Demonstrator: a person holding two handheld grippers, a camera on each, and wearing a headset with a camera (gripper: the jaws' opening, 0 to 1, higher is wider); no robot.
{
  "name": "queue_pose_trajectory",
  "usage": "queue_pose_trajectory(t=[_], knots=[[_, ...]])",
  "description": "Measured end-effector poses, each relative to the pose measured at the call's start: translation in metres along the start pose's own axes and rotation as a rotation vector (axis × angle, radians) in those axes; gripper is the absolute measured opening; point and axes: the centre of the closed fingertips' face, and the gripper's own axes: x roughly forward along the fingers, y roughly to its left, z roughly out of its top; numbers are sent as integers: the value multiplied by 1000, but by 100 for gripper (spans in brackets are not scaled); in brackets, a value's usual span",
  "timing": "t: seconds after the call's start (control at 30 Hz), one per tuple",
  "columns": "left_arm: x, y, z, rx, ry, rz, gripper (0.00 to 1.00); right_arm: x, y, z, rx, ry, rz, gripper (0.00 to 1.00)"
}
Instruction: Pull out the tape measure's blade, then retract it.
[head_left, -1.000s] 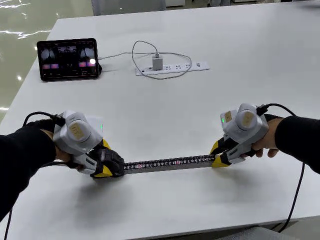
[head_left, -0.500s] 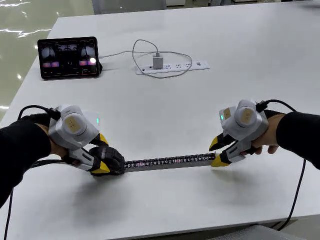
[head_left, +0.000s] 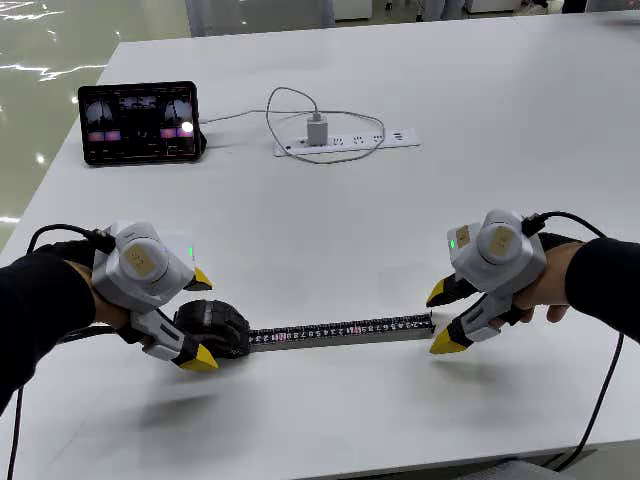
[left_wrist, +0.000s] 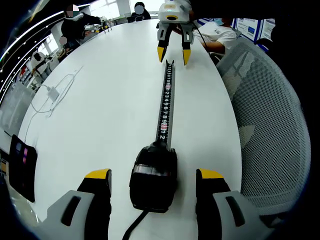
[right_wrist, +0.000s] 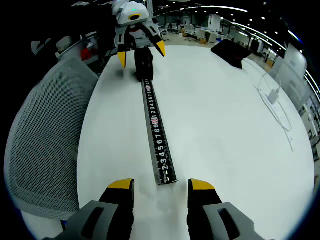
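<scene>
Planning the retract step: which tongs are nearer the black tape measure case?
Left. The left tongs straddle the black tape measure case, open, a jaw each side; the right tongs sit open at the far tip of the extended dark numbered blade.

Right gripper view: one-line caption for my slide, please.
Open right gripper facing the free tip of the extended blade; beyond, the open left gripper straddles the tape measure case.

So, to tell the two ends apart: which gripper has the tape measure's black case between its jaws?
The left gripper: its open jaws flank the case without touching it. The right gripper, also open, sits just behind the free tip of the blade.
</scene>
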Motion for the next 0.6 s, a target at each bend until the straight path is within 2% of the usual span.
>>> queue_pose_trajectory(t=[0.1, 0.2, 0.3, 0.33, 0.37, 0.43, 0.5, 0.57, 0.6], knots=[[1, -4, -1, -39, -13, -12, 72, -1, -4, -3, 13, -10, -26, 47], [3, -11, -3, -48, -18, -36, 83, -3, -4, -5, 39, -20, -32, 51], [3, -11, -1, -71, -33, -23, 93, -4, -3, -4, 67, -45, -44, 54], [3, -11, 1, -102, -52, -15, 98, -5, -3, -5, 80, -58, -51, 56], [2, -11, 0, -110, -52, -24, 98, -4, -2, -4, 91, -65, -55, 58], [2, -19, -2, -174, -55, -59, 99, -5, -2, -7, 114, -74, -65, 60], [2, -19, -6, -161, -55, -51, 99, -5, -1, -10, 134, -84, -72, 64], [3, -18, -10, -164, -51, -33, 99, -6, 0, -6, 174, -129, -84, 70], [2, -16, -10, -176, -63, -15, 99, -7, 1, -5, 208, -155, -91, 72]])
